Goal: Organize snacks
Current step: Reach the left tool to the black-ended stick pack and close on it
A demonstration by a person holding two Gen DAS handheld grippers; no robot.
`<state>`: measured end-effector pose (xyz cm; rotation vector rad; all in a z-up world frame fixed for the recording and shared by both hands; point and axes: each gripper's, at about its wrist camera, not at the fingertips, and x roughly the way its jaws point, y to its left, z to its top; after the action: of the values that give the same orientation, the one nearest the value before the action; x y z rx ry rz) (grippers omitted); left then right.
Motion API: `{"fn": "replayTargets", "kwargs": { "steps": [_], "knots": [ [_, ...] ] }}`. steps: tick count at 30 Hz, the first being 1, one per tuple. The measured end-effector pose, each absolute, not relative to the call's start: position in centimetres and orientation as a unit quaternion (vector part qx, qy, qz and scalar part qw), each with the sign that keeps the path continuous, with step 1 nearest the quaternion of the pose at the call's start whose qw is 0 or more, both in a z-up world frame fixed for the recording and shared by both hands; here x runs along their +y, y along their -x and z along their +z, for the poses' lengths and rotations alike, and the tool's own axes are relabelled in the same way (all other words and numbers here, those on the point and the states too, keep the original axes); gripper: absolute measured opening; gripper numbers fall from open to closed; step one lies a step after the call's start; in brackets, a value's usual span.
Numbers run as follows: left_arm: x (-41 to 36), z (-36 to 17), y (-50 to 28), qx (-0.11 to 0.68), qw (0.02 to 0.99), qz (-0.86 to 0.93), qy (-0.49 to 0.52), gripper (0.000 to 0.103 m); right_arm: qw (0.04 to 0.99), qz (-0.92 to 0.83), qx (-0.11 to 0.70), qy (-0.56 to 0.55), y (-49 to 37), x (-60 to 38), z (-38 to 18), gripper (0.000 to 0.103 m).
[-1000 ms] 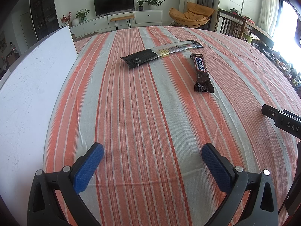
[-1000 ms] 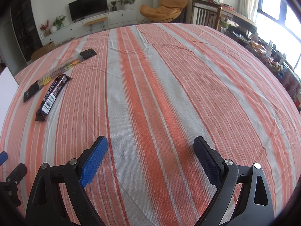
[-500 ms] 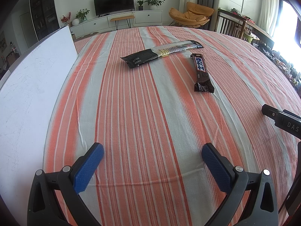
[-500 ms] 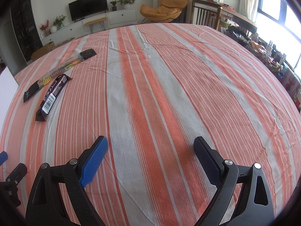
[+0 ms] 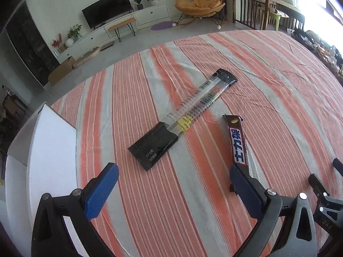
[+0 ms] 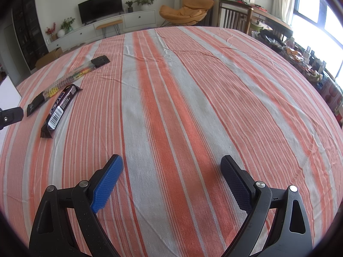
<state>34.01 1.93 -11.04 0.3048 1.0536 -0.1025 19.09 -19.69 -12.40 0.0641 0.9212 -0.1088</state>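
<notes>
A long snack packet (image 5: 182, 120) with black ends and a clear middle lies flat on the striped tablecloth, just ahead of my open left gripper (image 5: 173, 184). A brown chocolate bar (image 5: 237, 141) lies to its right, its near end beside my right fingertip (image 5: 242, 182). In the right wrist view both lie far left: the packet (image 6: 64, 83) and the bar (image 6: 61, 109). My right gripper (image 6: 171, 180) is open and empty over bare cloth.
A white box (image 5: 42, 150) stands at the table's left edge. The orange and grey striped cloth (image 6: 193, 85) covers the whole table. The right gripper's body (image 5: 325, 194) shows at the left view's right edge. Chairs and clutter stand beyond the far right edge.
My left gripper has moved forward and risen toward the two snacks, which now lie close ahead of it. My right gripper has shifted only slightly.
</notes>
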Motion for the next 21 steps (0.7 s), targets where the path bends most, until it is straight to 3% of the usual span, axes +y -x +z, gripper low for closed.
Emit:
{"fn": "replayTargets", "kwargs": {
  "steps": [4,8,9,10,11,13,21],
  "knots": [
    [1.7,-13.1,-39.2,0.521,0.832,-0.064,-0.182,0.096,0.894,-0.052,0.444,-0.031,-19.1,-19.7,-12.4,0.095],
    [2.3,-14.6,-41.3,0.525,0.834,-0.092,-0.143,0.093,0.894,-0.052,0.444,-0.031,-19.1,-19.7,-12.4,0.095],
    [2.7,-14.8,-41.4,0.533,0.831,-0.103,-0.121,0.081,0.894,-0.052,0.444,-0.031,-19.1,-19.7,-12.4,0.095],
    [3.4,-14.7,-41.4,0.539,0.830,-0.120,-0.080,0.055,0.894,-0.052,0.444,-0.031,-19.1,-19.7,-12.4,0.095],
    [3.9,-14.4,-41.3,0.536,0.834,-0.118,-0.056,0.049,0.894,-0.052,0.444,-0.031,-19.1,-19.7,-12.4,0.095],
    [4.6,-14.1,-40.1,0.538,0.835,-0.103,-0.046,0.024,0.894,-0.052,0.444,-0.031,-19.1,-19.7,-12.4,0.095],
    [9.0,-14.0,-25.2,0.543,0.838,-0.016,0.056,0.022,0.894,-0.052,0.444,-0.031,-19.0,-19.6,-12.4,0.095]
  ]
}}
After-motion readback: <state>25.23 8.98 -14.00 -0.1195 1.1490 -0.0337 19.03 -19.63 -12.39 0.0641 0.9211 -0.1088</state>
